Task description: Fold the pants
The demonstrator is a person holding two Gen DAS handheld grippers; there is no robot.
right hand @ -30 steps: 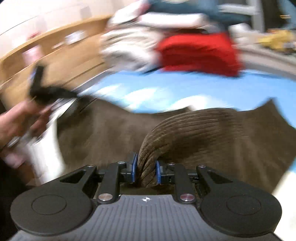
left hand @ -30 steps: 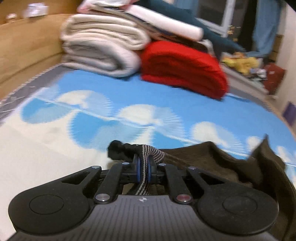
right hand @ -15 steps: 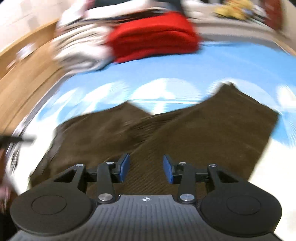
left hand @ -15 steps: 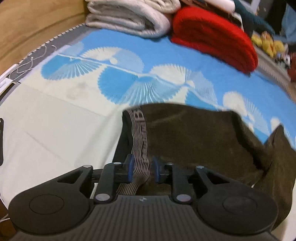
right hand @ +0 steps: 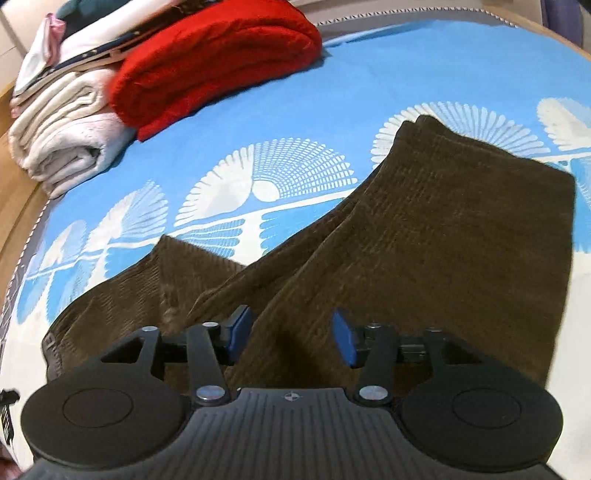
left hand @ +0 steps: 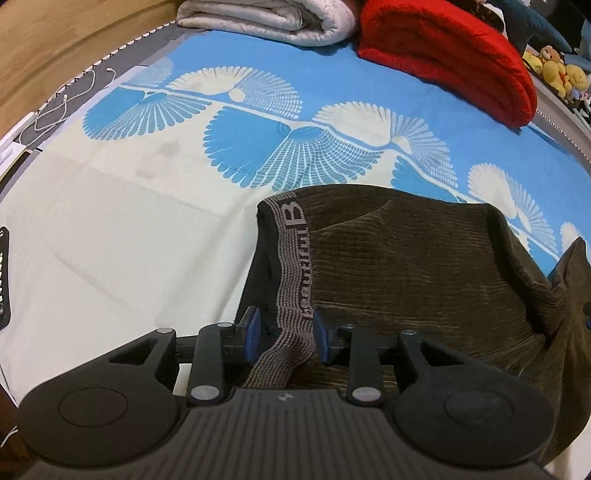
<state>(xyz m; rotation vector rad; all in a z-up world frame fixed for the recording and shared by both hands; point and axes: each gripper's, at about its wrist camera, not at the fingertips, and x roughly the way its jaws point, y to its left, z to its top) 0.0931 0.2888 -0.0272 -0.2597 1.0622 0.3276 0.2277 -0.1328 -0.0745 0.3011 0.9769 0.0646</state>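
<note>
Pants [left hand: 406, 280], brown corduroy, lie on the bed [left hand: 110, 258]; the left gripper [left hand: 284, 334], its jaws just opened, straddles the striped waistband [left hand: 295, 266] without pinching. A red blanket [left hand: 443, 51] sits at the far edge.

From the right wrist, the right gripper [right hand: 291, 338], its jaws just opened wide, hangs over the legs; white bedding [right hand: 62, 140] lies in the far left corner.

The left claw [left hand: 283, 334] had just been opening, its blue pads [left hand: 252, 334] apart with the striped waistband [left hand: 295, 280] of the brown pants [left hand: 406, 266] lying loose between them. The pants lay on a blue-and-cream bedspread [left hand: 147, 229]; a red blanket [left hand: 450, 55] and a grey one [left hand: 266, 18] sat folded beyond.
</note>
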